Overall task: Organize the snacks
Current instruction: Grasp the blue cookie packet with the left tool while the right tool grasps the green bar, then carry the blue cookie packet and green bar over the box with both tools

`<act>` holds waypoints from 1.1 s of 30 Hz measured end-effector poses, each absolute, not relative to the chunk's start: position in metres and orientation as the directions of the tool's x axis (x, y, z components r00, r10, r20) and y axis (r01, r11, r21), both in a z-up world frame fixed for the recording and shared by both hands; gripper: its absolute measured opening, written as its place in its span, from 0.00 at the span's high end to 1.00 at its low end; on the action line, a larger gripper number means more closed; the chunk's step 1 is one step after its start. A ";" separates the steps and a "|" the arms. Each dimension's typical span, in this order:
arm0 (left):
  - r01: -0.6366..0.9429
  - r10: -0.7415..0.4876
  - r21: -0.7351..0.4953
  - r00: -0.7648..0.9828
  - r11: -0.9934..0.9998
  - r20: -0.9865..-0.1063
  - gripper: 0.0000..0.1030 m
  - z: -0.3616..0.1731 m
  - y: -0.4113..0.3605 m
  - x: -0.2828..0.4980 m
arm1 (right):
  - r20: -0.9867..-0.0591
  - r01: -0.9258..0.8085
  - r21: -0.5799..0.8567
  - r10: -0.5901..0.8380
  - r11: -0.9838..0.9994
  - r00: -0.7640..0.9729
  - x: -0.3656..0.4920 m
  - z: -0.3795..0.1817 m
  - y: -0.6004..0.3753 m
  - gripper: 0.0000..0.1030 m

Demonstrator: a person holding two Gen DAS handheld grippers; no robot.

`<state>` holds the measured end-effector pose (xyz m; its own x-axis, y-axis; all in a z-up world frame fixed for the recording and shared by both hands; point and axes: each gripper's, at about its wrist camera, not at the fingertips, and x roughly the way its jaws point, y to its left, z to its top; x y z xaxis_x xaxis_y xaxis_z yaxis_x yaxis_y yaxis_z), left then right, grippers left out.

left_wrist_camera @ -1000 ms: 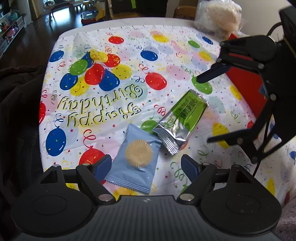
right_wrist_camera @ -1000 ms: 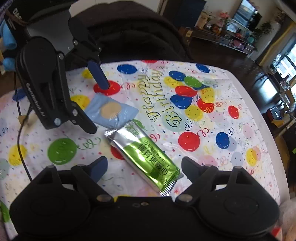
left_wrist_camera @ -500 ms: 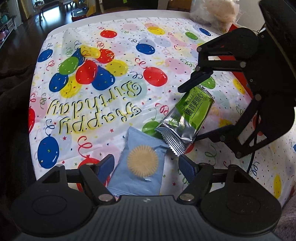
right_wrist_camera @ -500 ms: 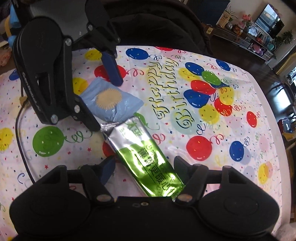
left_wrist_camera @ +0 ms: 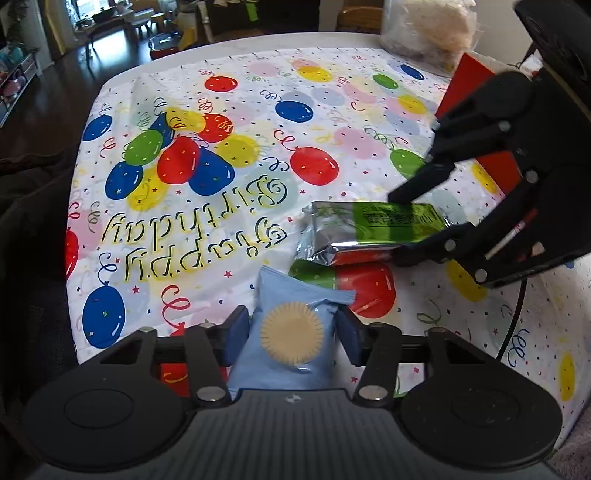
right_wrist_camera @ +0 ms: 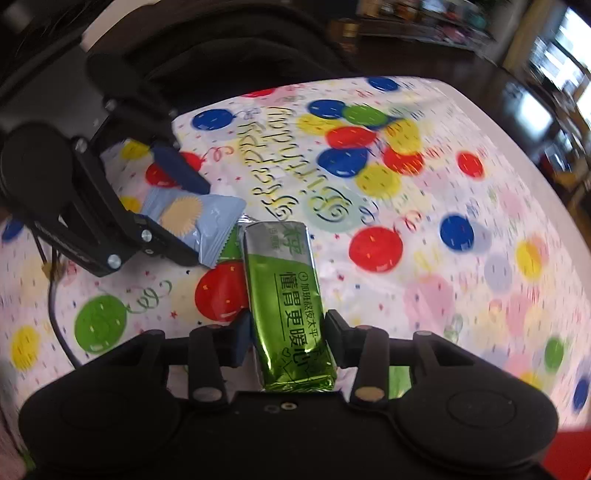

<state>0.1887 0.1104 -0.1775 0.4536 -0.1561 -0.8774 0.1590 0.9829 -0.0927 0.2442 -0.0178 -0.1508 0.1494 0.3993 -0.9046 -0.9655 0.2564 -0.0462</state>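
Note:
A light blue snack packet [left_wrist_camera: 291,332] with a round tan biscuit printed on it lies at the near edge of the balloon tablecloth [left_wrist_camera: 221,184]. My left gripper [left_wrist_camera: 293,330] has it between its blue pads; the jaws are closing and the pads touch both sides, creasing the wrapper. A silver and green snack bar [right_wrist_camera: 291,295] points away from my right gripper [right_wrist_camera: 290,336], whose jaws are closing and press on its near end. In the left wrist view the bar [left_wrist_camera: 384,225] lies crosswise. In the right wrist view the blue packet [right_wrist_camera: 195,221] sits just left of the bar's far end.
A red box [left_wrist_camera: 476,122] stands at the table's right side, behind the right gripper. A clear plastic bag [left_wrist_camera: 428,29] of pale food sits at the far right corner. A black cable [left_wrist_camera: 513,325] trails over the cloth. Dark upholstery borders the table's left edge.
Both pairs of jaws have narrowed onto their packets. The right gripper has rolled, and the green bar has swung from slanting to crosswise in the left wrist view.

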 end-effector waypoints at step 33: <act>-0.245 -0.112 -0.282 0.537 0.928 -0.836 0.55 -0.109 0.090 0.133 | -0.793 -0.676 0.170 0.507 0.717 0.338 0.193 -0.077 -0.121 0.62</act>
<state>0.1334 0.0898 -0.1088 0.5369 -0.1123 -0.8361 -0.2451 0.9276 -0.2820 0.1931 -0.1209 -0.0771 0.3383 0.5072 -0.7927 -0.6761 0.7169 0.1702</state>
